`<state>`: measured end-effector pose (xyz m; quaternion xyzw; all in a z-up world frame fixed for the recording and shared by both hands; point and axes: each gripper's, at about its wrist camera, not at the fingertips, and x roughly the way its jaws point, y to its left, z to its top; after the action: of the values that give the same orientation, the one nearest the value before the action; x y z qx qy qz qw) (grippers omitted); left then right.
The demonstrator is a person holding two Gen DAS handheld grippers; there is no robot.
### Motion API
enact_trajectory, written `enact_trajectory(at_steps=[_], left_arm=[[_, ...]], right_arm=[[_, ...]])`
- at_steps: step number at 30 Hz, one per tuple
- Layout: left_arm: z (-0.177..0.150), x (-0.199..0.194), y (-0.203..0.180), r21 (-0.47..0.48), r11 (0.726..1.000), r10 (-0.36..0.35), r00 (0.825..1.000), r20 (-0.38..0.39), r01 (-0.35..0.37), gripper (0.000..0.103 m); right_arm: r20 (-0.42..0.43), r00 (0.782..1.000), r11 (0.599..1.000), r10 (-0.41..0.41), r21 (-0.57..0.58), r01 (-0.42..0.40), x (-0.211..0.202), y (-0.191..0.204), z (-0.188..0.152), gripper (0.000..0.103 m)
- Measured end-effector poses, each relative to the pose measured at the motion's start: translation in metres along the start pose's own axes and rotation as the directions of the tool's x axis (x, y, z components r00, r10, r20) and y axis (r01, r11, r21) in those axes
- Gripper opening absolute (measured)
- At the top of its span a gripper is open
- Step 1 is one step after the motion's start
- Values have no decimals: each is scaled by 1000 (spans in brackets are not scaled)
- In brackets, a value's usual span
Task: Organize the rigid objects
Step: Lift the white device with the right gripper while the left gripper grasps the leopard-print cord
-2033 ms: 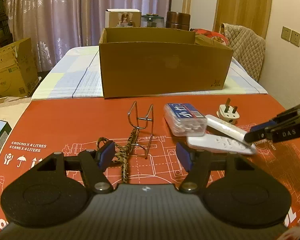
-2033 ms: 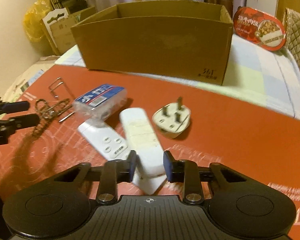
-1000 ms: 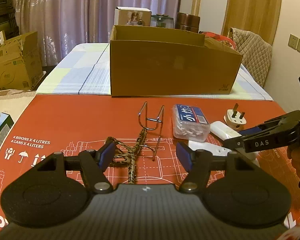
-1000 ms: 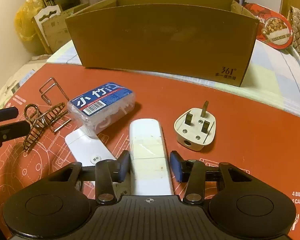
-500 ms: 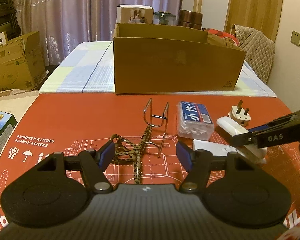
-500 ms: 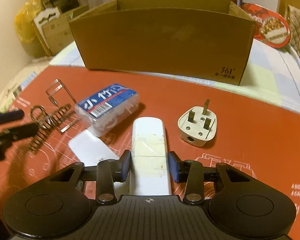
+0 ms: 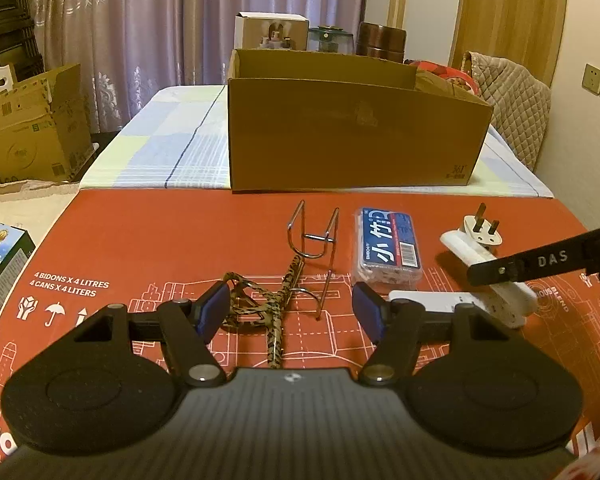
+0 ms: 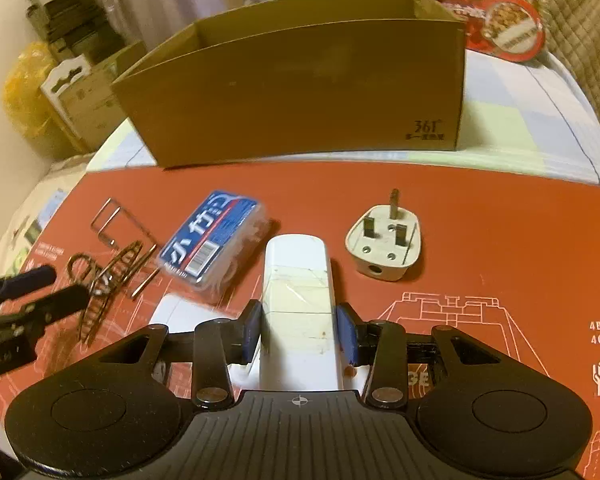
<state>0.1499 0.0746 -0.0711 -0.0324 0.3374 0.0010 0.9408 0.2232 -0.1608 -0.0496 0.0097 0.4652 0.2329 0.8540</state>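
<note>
Right tool (image 8: 299,330) clamped tight; left tool (image 7: 288,314) spread wide, low.

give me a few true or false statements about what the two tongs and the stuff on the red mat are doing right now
1. The right tongs are closed on the white remote. True.
2. The left tongs grip the leopard hair clip. False: they are open, with the clip lying on the mat between the fingers.
3. The white plug lies with its prongs pointing up. True.
4. The toothpick box is inside the cardboard box. False: it lies on the red mat, in front of the cardboard box.
5. A second white remote lies on the mat. True.
</note>
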Motion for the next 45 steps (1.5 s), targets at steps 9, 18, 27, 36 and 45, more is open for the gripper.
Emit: enact_trajectory(at_steps=[9,18,27,36,45], left_arm=[[0,0,3,-8,1000,-2,1000,2,2,63],[1,1,5,-16,1000,2,1000,2,-2,63],[2,4,11,-25,999,22,1000,-8,-22,63],[0,26,15,89,994,73,994,-81,-66,62],[-1,42,10,151,985,98,991,-88,-84,43]], right_arm=[[-32,999,1000,-6,24,6,15,3,2,38],[-44,996,988,-73,-141,67,23,22,-1,40],[3,998,993,-62,-100,62,10,19,0,37],[54,998,996,-42,-76,46,-2,21,5,37],[55,998,997,-20,-78,24,-2,22,7,37]])
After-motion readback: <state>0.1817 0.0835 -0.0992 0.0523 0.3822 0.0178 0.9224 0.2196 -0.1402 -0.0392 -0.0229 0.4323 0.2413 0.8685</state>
